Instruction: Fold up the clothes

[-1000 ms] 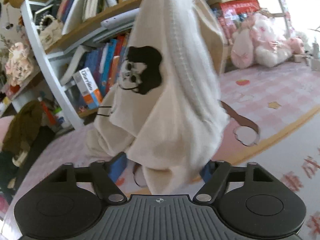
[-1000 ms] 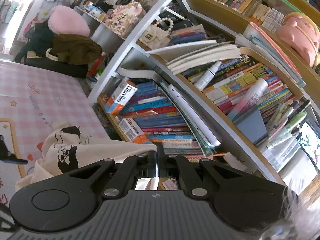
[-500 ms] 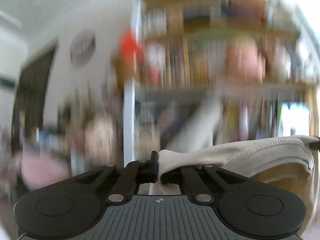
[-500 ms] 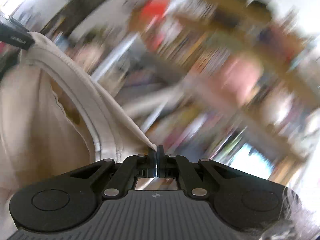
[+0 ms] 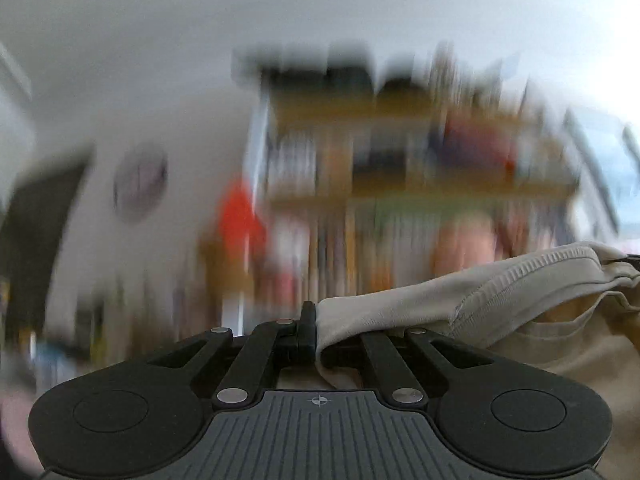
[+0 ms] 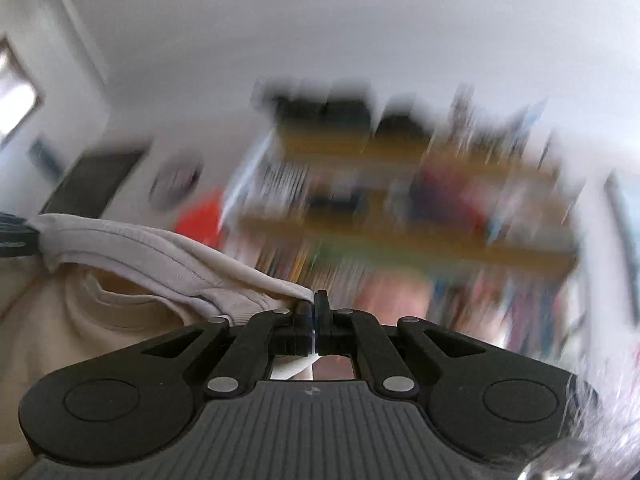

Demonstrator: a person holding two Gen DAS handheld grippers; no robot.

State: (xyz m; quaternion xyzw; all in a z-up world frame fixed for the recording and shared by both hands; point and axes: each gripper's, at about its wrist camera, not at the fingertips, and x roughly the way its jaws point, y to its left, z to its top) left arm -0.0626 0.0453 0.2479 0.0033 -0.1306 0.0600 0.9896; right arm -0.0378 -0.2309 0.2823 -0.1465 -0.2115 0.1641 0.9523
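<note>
both grippers pinching cream shirt [image 5: 500, 292] (blurred bookshelf)

A lived-in room of a home, most likely a study or bedroom. A tall bookshelf [image 5: 400, 184] with wooden boards and a pale upright fills the wall ahead, packed with what look like rows of books [image 6: 280, 184], though heavy blur hides titles and detail. Beside it a round thing, perhaps a clock [image 5: 140, 184], hangs on the white wall [image 6: 360, 40], and a dark doorway [image 5: 36, 232] opens to the left. A bright window [image 6: 16, 104] shows at the far left of the right wrist view. Something red [image 5: 240, 216] sits by the shelf's edge; its kind cannot be told. A beige shirt [image 5: 520, 280] is held up in front of it all.
</note>
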